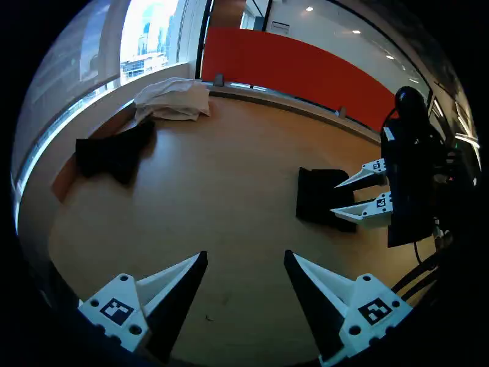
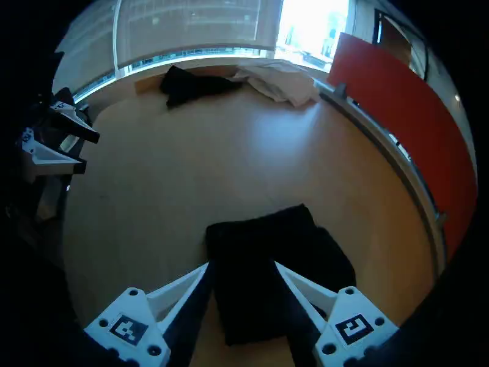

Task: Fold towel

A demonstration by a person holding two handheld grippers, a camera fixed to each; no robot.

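My right tongs (image 2: 241,266) hover spread over the folded black cloth towel (image 2: 269,238), seemingly placed to square it. My left tongs (image 1: 244,254), likewise spread and empty, hang clear above the pale wooden table (image 1: 232,159).

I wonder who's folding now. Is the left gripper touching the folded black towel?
Apart. In the left gripper view, bare table lies between the open left gripper and the black towel.

A black towel (image 2: 269,275) lay flat on the wooden counter (image 2: 183,171), folded into a thick rectangular pad. Well apart, a crumpled dark towel (image 2: 189,85) and a heaped white towel (image 2: 278,82) lay at the far edge.
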